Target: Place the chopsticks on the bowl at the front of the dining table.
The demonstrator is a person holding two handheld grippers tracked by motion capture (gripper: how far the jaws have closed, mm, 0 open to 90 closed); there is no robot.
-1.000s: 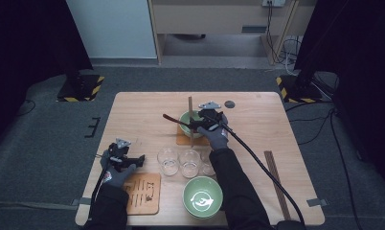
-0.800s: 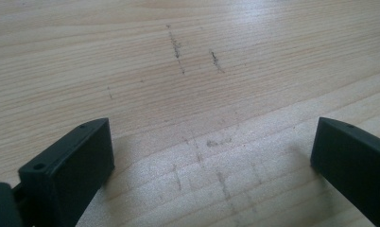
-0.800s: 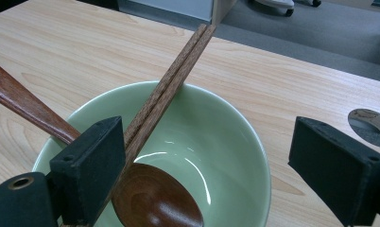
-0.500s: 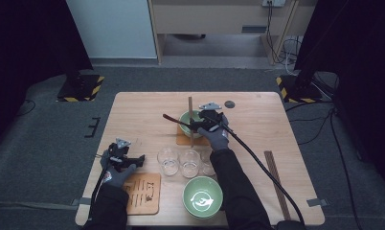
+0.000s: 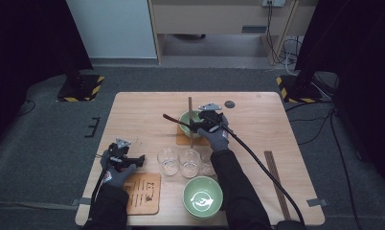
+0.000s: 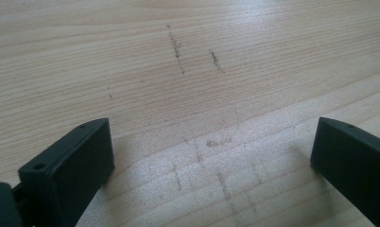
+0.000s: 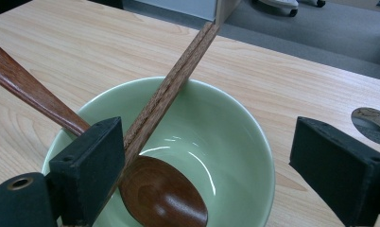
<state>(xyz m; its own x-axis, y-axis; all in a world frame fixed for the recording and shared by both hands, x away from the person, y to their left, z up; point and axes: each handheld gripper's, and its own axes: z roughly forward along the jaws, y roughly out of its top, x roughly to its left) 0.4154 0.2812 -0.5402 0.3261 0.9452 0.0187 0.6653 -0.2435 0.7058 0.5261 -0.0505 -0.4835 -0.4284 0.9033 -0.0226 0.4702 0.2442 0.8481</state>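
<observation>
Here my right tool [image 7: 202,165] hung wide open over the bowl [image 7: 216,118]; my left tool [image 6: 211,161] stood open, empty, above the bench [image 6: 188,47].

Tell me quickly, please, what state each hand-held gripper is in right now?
Left hand-held gripper: open, empty, over the bare table.
Right hand-held gripper: open, holding nothing, over the green bowl.
</observation>
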